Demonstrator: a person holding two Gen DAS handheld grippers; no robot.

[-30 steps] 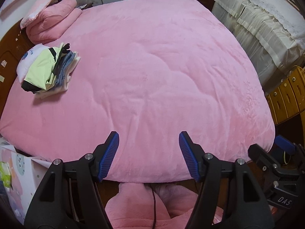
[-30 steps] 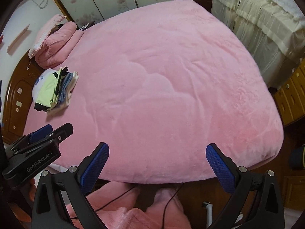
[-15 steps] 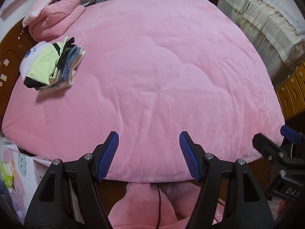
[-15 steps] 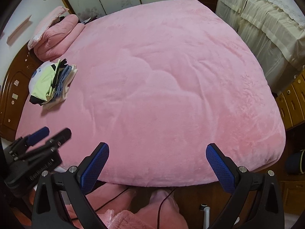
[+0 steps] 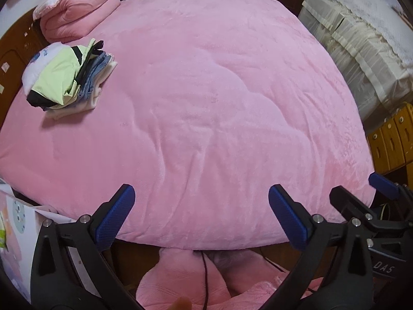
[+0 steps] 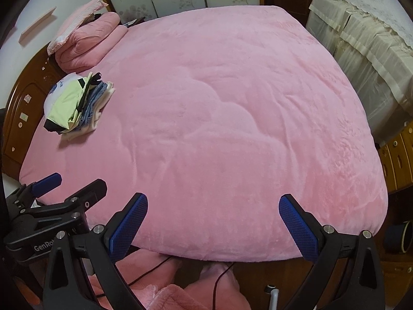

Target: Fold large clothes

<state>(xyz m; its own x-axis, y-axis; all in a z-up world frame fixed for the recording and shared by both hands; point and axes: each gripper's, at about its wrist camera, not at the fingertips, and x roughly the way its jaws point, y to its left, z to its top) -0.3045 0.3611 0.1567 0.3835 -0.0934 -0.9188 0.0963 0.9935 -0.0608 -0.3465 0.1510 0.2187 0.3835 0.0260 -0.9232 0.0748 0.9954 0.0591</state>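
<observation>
Widening left gripper (image 5: 201, 213) fingers (image 5: 114, 215), empty.

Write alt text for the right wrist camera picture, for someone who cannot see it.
A wide pink blanket covers a bed, seen from its foot between the open blue-padded right gripper, which holds nothing. A small pile of folded clothes lies at the left, with a rolled pink quilt beyond it. The left gripper shows at lower left.

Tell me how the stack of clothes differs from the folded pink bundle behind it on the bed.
The stack of clothes mixes colours: lime green, black, denim blue, white; the folded pink bundle is one plain pink. The stack is thin layers; the bundle is thick and puffy. The stack lies nearer the camera. Both rest on the pink bedspread.
</observation>
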